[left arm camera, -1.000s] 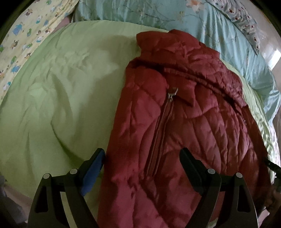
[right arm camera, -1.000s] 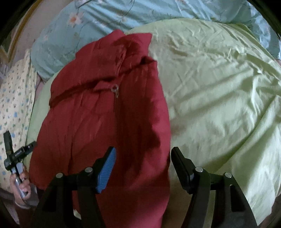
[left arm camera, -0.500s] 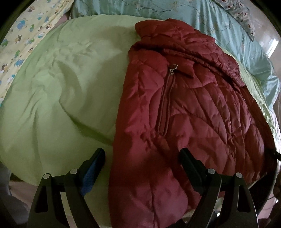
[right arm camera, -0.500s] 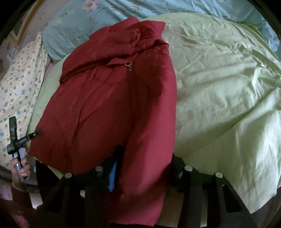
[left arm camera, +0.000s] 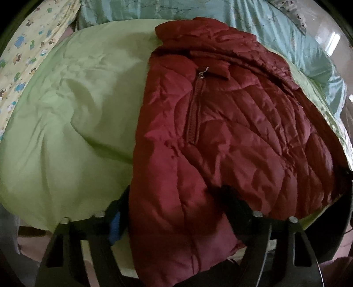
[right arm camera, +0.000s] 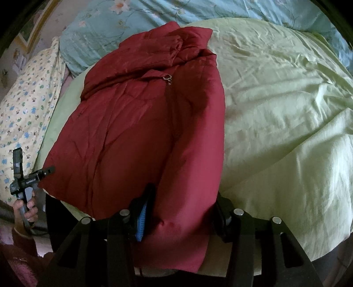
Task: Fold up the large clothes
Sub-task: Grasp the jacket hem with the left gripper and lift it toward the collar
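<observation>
A dark red quilted jacket [left arm camera: 220, 123] lies zipped, front up, on a light green bed sheet [left arm camera: 66, 123], collar toward the pillows. My left gripper [left arm camera: 176, 212] is closed on the jacket's bottom hem, the fabric bunched between its fingers. In the right wrist view the same jacket [right arm camera: 136, 123] fills the left half, and my right gripper [right arm camera: 181, 212] is closed on the hem at the other bottom corner. The hem hangs over the bed's near edge. The left gripper also shows at the far left of the right wrist view [right arm camera: 44, 172].
Pale blue floral bedding [left arm camera: 242, 19] lies behind the jacket, and a yellow printed pillow [right arm camera: 24, 106] lies beside it. The green sheet [right arm camera: 286, 110] spreads wide to the jacket's side. The bed's near edge drops off just under both grippers.
Both grippers have gone from open above the jacket to closed on its bottom hem. Both cameras have drawn back toward the bed's near edge.
</observation>
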Demonstrator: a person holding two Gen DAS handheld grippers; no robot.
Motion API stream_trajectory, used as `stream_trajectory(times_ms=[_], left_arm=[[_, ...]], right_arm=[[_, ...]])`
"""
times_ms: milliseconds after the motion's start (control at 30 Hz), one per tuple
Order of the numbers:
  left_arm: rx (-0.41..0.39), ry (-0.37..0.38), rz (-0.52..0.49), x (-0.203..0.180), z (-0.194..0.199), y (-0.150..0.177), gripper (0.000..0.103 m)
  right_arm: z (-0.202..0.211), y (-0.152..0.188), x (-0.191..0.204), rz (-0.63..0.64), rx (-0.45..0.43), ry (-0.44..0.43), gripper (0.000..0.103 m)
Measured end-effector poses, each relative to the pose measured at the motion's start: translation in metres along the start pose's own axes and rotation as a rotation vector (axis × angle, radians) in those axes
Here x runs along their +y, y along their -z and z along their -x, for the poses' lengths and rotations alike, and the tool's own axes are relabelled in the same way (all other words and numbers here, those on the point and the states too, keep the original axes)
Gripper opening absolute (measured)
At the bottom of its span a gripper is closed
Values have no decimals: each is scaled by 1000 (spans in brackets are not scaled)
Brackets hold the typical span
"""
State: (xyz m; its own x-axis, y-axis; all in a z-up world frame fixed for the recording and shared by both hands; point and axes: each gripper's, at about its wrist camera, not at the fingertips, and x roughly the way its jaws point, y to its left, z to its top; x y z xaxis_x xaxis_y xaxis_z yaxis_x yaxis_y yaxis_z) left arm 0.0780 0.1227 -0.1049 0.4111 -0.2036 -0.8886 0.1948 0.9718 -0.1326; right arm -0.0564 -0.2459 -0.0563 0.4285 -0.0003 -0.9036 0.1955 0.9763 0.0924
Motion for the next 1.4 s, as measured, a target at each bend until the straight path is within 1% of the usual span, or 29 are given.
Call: stream_trajectory(times_ms=[33, 67, 167, 233, 267, 400, 567, 667, 867, 1000, 1233, 1400], left_arm=[[-3, 12, -3, 0, 1, 0, 54], [-8, 27, -6, 0, 2, 0, 39], [-20, 57, 0, 2, 6, 1, 27], [-31, 65, 0, 3, 8, 2, 23], [-42, 64, -6, 1, 11, 2, 22], [-81, 71, -14, -2, 24, 3, 20], [-133, 129, 20, 1, 40, 0, 18], [-165, 137, 25, 3, 48, -1, 17], [-234, 148, 27, 1, 66, -5, 16], [-265, 154, 36, 4, 73, -8, 16], [-291, 152, 42, 8, 78, -17, 16], [-312, 154, 35, 6, 81, -32, 16]], right_arm=[[0, 1, 0, 2, -3, -1, 48], [0, 1, 1, 5, -8, -4, 48], [4, 2, 4, 14, -31, -26, 39], [8, 1, 8, 23, -55, -37, 34], [10, 1, 9, 27, -64, -40, 33], [20, -2, 14, 32, -118, -68, 29], [31, -7, 15, 12, -174, -117, 26], [37, -11, 16, 6, -208, -136, 25], [49, -18, 21, 25, -262, -146, 25], [56, -25, 24, 29, -308, -145, 25], [64, -39, 27, 42, -361, -152, 25], [65, -53, 28, 49, -387, -153, 25]])
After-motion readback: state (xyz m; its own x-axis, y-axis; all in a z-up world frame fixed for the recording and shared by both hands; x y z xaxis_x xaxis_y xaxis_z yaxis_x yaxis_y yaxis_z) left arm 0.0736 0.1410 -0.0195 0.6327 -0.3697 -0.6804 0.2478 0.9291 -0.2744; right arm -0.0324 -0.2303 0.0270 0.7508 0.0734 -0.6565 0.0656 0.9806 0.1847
